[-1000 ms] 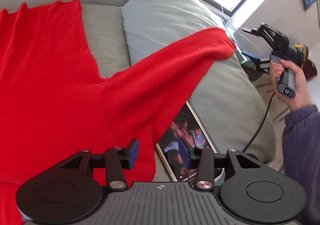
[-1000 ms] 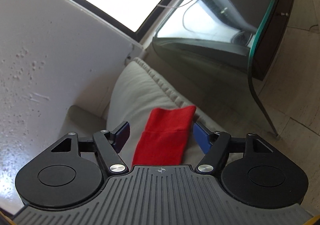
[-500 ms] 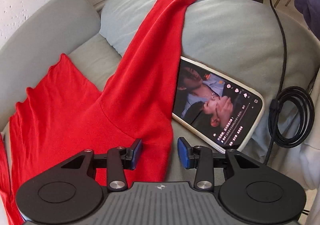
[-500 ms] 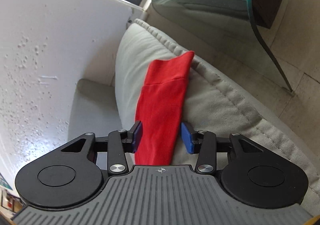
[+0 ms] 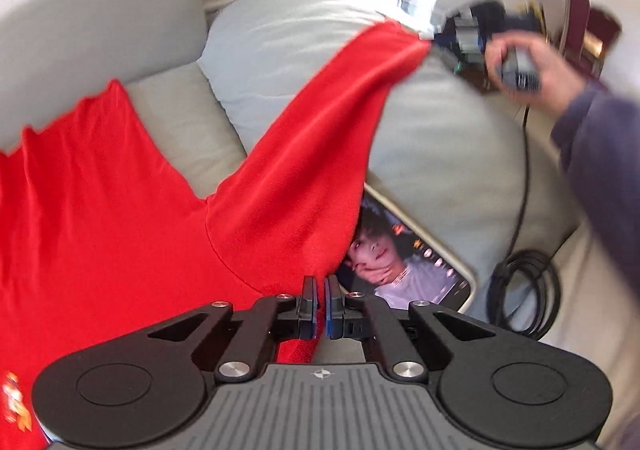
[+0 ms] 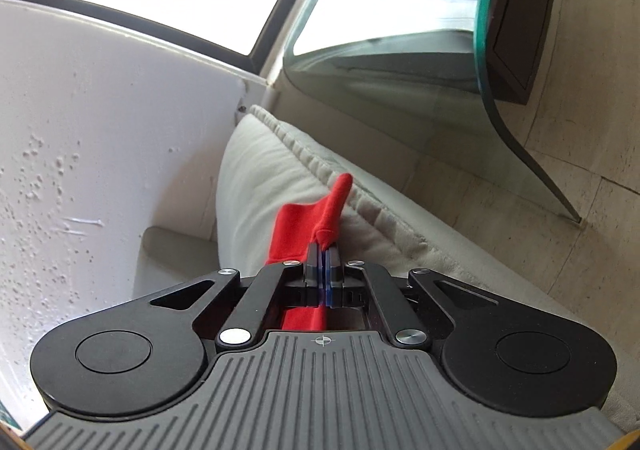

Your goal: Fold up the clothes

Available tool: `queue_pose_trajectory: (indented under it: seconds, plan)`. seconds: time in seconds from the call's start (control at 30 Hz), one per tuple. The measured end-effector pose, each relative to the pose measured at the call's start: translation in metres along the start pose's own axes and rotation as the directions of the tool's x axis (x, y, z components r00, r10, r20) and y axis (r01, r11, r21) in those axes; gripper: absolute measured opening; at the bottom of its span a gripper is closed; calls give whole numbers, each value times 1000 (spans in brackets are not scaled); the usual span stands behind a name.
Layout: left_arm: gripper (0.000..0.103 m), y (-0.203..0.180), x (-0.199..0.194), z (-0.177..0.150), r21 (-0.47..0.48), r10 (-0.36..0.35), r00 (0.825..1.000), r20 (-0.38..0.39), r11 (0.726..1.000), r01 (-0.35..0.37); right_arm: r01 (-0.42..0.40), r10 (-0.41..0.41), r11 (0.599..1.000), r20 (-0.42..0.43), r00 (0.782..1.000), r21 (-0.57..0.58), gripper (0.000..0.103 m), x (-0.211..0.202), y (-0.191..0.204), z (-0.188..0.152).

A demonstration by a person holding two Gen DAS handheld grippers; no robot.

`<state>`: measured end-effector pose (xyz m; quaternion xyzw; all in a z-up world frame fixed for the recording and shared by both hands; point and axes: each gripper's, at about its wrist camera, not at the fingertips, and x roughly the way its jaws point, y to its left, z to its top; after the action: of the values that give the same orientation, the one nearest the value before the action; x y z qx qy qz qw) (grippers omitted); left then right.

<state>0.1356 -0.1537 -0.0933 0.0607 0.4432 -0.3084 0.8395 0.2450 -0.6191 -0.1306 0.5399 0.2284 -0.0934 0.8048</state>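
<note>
We hold the left gripper (image 5: 321,292) low over the red garment (image 5: 120,218), its blue pads drawn almost together; the garment's edge lies at and under the fingertips, but we cannot tell whether cloth is actually pinched between them. Directly ahead and to the left of this gripper, the garment's body spreads flat over the sofa seat (image 5: 184,122). Just to the right of the fingertips lies a phone (image 5: 412,270) with a lit screen, its near corner covered by the garment. Further right, a coiled black cable (image 5: 524,290) rests on the cushion.

Ahead of the left gripper, the sleeve (image 5: 320,122) rises diagonally over a large grey cushion (image 5: 304,34) toward the far right. There, our right hand (image 5: 532,66) holds the right gripper (image 6: 324,250).

In the right wrist view, the right gripper's pads are pressed together on the sleeve cuff (image 6: 320,214), which bunches just ahead of the fingertips against the cushion's piped seam. Beyond, to the right, stands a glass table (image 6: 484,50).
</note>
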Motion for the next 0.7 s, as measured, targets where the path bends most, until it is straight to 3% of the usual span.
queue_pose_trajectory:
  seconds: [0.07,0.2,0.37,0.5,0.6,0.63,0.67,0.7]
  plan:
    - [3,3,-2,-5,-10,-24,1000,0,1000,24,2,-2,1000,16,1000,-1,1,-1,1,0]
    - [3,-13,12,-19,70,25,998,-62,997,-20,7,-7,1000,48,999,-4,1,-4,4,1]
    - [3,-25,17,-29,177,-3,997,-73,984,16,24,-23,1000,81,996,-16,1,-6,7,1]
    - [5,-12,26,-33,167,-17,995,-97,985,33,95,-95,995,24,995,-15,2,11,1,1]
    - [13,-14,24,-34,160,-6,996,-91,987,20,97,-97,995,-10,995,-1,5,17,-4,4]
    - [15,-15,22,-36,151,-6,996,-85,988,19,103,-103,995,1,995,5,8,11,-2,5]
    - [15,-15,14,-37,131,-20,997,-69,991,29,108,-108,994,12,994,11,23,5,0,6]
    - [16,-15,6,-39,111,-34,998,-53,993,40,113,-114,993,23,993,17,48,-1,2,7]
